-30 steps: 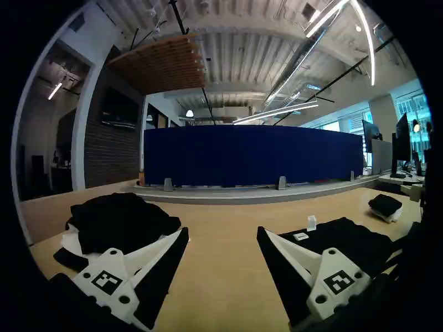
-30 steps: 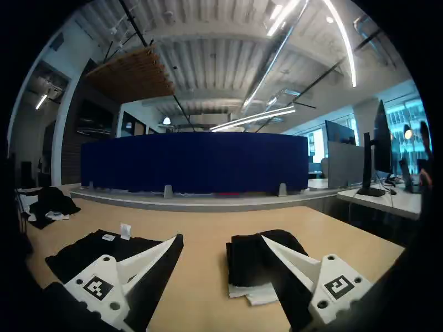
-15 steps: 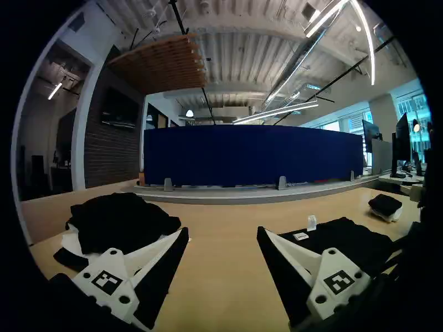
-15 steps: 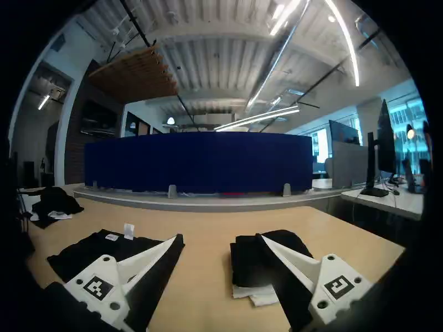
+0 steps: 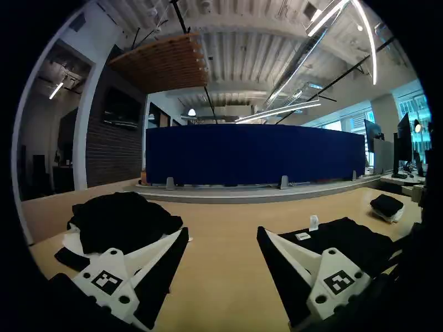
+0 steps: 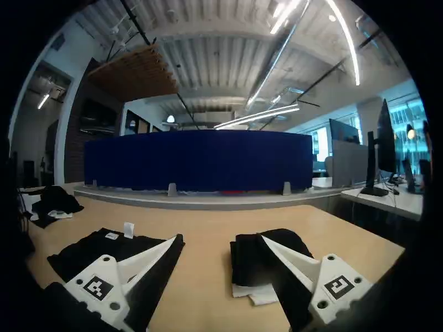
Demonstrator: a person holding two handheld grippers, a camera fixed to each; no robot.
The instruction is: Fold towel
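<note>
**Black towel lies flat on the table, both grippers open above it**

The left gripper [image 5: 222, 229] has its two fingers spread wide with only bare wood between them. The right gripper [image 6: 221, 237] is spread just as wide and grasps nothing either. Both hang low over the light wooden table [image 5: 221, 276].

The black towel [image 5: 346, 239] lies spread out flat on the table. In the left gripper view it sits behind that gripper's right finger. In the right gripper view the same towel [image 6: 102, 249] sits behind that gripper's left finger. It is dark and matte, with few wrinkles and a roughly straight far edge. A small white tag [image 5: 314, 222] stands up at that far edge, and a flat white label [image 5: 302, 236] lies on the cloth just beside it.

A crumpled pile [image 5: 122, 224] of black cloth with white showing under it lies behind the left gripper's left finger. In the right gripper view it appears far off [image 6: 52, 202]. A folded stack [image 6: 260, 257] of black cloth rests on a white layer, partly hidden by the right gripper's right finger. In the left gripper view it is small at the table's far side [image 5: 386, 206].

A blue partition [image 5: 249, 155] runs along the back of the table. A monitor [image 6: 379, 149] stands on the next desk.
</note>
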